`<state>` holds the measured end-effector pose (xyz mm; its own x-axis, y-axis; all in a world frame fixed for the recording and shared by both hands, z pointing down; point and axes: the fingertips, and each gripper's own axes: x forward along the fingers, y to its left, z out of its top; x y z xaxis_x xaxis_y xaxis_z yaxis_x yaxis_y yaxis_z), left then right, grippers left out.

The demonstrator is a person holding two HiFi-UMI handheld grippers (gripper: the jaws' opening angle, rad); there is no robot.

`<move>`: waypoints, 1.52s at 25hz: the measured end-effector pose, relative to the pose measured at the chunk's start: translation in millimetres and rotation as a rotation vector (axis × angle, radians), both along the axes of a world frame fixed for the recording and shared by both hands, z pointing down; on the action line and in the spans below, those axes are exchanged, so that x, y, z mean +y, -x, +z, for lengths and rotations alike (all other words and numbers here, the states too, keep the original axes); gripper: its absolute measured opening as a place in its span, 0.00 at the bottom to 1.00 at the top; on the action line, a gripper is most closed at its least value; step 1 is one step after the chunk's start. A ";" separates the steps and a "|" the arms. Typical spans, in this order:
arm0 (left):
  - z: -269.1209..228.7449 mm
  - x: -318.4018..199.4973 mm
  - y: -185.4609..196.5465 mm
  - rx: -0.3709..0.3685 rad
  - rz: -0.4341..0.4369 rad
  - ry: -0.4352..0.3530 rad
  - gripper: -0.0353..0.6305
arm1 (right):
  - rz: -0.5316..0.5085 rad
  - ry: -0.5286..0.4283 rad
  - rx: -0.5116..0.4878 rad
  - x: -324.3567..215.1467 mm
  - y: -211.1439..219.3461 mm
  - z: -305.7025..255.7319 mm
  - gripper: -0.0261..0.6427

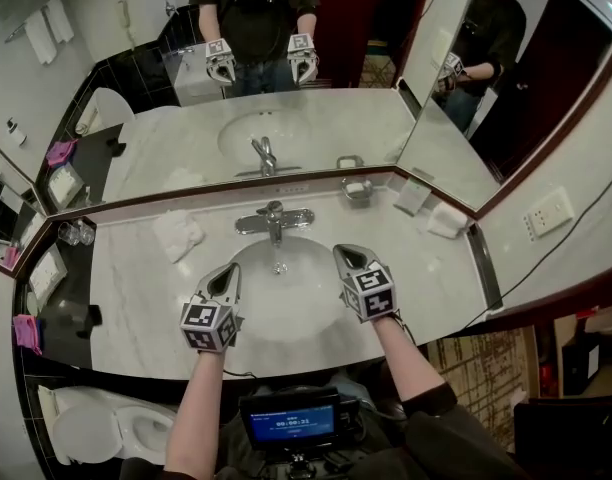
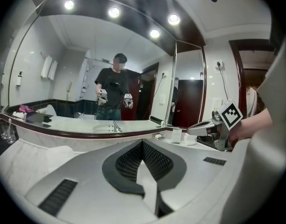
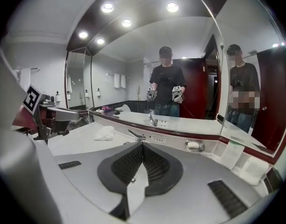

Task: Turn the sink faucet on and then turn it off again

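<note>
At the back rim of the sink (image 1: 316, 313), the faucet (image 1: 274, 224) stood centred and untouched, both tools well short of it. Best approach, by my reckoning: bring one closed tip to the handle (image 1: 274, 208) and move it slowly and squarely, without jabbing. Left gripper (image 1: 233, 271) and right gripper (image 1: 343, 254) hovered over the basin either side of the spout, pitched slightly down, forearms reaching in from below. Both sets of jaws were pressed together, with nothing between them.

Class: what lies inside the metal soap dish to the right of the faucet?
A pale bar of soap lies in the soap dish. The dish's bottom beneath the bar is covered, so it cannot be seen.
</note>
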<state>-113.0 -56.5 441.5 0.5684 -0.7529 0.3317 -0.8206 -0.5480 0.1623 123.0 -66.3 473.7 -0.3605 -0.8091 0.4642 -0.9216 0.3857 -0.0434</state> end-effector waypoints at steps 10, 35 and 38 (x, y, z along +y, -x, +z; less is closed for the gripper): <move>-3.2 6.3 -5.9 0.007 0.019 0.011 0.05 | 0.041 0.049 -0.054 31.3 -18.5 20.7 0.07; 14.5 -19.6 1.2 -0.043 -0.031 0.015 0.05 | -0.328 -0.154 0.490 -72.3 88.0 43.9 0.32; 22.3 -28.1 5.8 -0.052 -0.034 0.021 0.05 | -0.365 -0.179 0.554 -100.8 102.6 53.1 0.36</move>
<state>-118.8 -84.6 463.8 0.5237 -0.7641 0.3767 -0.8465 -0.5162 0.1300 20.4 -167.1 526.7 -0.3726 -0.7621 0.5295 -0.5989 0.6333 0.4902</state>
